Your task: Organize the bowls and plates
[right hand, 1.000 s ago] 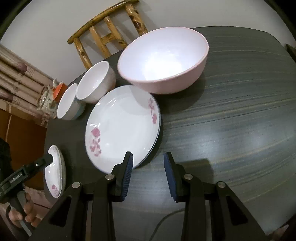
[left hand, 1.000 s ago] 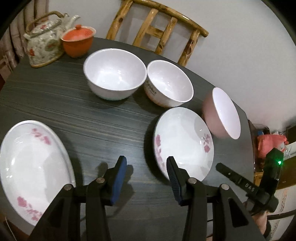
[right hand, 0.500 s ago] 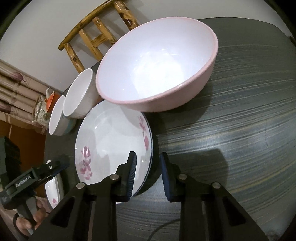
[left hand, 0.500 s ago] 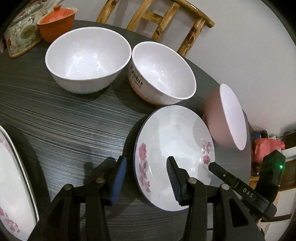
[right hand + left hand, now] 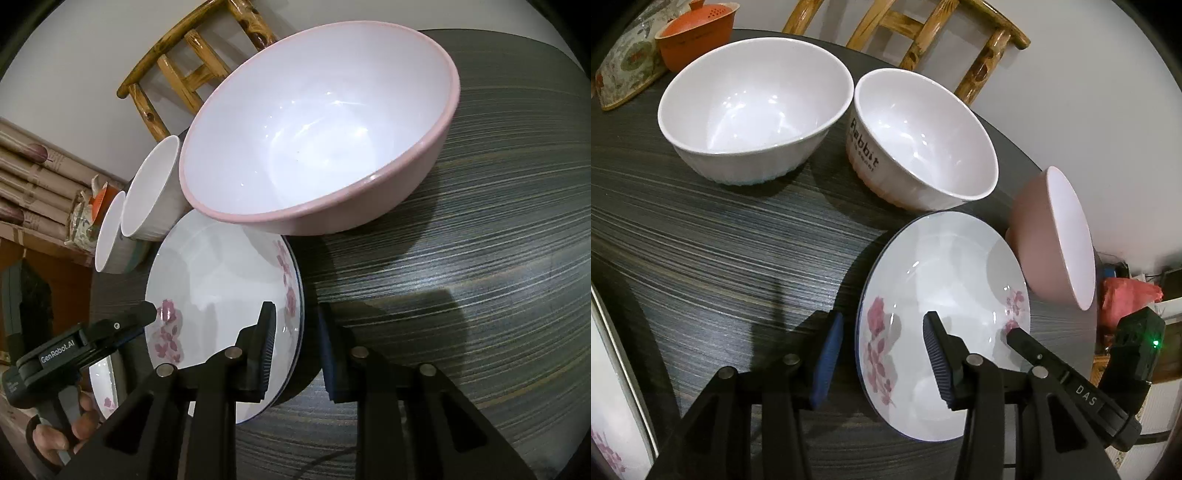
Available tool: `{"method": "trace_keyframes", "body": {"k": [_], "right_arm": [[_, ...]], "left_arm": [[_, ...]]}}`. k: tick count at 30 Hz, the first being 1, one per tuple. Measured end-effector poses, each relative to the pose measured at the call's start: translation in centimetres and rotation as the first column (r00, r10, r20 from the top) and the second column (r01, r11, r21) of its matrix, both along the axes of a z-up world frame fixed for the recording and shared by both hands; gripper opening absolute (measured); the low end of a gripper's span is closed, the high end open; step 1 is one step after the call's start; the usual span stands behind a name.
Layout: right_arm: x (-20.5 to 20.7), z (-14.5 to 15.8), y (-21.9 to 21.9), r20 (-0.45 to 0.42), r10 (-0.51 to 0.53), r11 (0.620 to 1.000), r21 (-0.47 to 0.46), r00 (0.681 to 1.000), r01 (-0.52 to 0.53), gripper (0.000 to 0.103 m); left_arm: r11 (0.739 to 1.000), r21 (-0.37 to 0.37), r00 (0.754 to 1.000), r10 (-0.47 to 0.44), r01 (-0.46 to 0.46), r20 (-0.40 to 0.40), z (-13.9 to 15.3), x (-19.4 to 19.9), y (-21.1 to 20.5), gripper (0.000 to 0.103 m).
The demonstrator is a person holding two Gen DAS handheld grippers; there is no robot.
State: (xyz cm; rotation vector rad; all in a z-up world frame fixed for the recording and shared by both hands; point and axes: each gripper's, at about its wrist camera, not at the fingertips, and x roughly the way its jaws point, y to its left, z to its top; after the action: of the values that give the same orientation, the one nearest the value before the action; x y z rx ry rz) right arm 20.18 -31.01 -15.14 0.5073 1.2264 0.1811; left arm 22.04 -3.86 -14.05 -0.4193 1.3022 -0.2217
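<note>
A white plate with pink flowers [image 5: 945,280] lies on the dark table [image 5: 720,251], also in the right wrist view [image 5: 218,280]. My left gripper [image 5: 882,354] is open with its jaws on either side of the plate's near rim. My right gripper [image 5: 295,347] is open, its jaws straddling the plate's opposite rim. A pink bowl [image 5: 317,147] stands just behind the plate. Two white bowls [image 5: 753,110] [image 5: 919,136] stand side by side further back. A second flowered plate [image 5: 613,398] lies at the left edge.
A floral teapot [image 5: 624,62] and an orange lidded cup [image 5: 698,33] stand at the far left of the table. A wooden chair [image 5: 923,37] is behind the table. The table's right edge runs close beside the pink bowl.
Both grippers have moved forward onto the flowered plate from opposite sides. The right gripper's jaws have narrowed a little around the rim.
</note>
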Motion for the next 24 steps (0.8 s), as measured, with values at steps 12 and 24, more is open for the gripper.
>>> {"method": "trace_keyframes", "body": {"k": [12, 24], "right_arm": [[0.0, -0.4, 0.6, 0.009, 0.02, 1.0, -0.008, 1.0, -0.02, 0.011], [-1.4, 0.2, 1.7, 0.024, 0.026, 0.998, -0.065, 0.999, -0.024, 0.01]], "left_arm": [[0.997, 0.07, 0.999, -0.032, 0.03, 0.022, -0.3, -0.1, -1.1, 0.01], [0.991, 0.106, 0.995, -0.082, 0.077, 0.048, 0.2, -2.2, -0.7, 0.009]]}}
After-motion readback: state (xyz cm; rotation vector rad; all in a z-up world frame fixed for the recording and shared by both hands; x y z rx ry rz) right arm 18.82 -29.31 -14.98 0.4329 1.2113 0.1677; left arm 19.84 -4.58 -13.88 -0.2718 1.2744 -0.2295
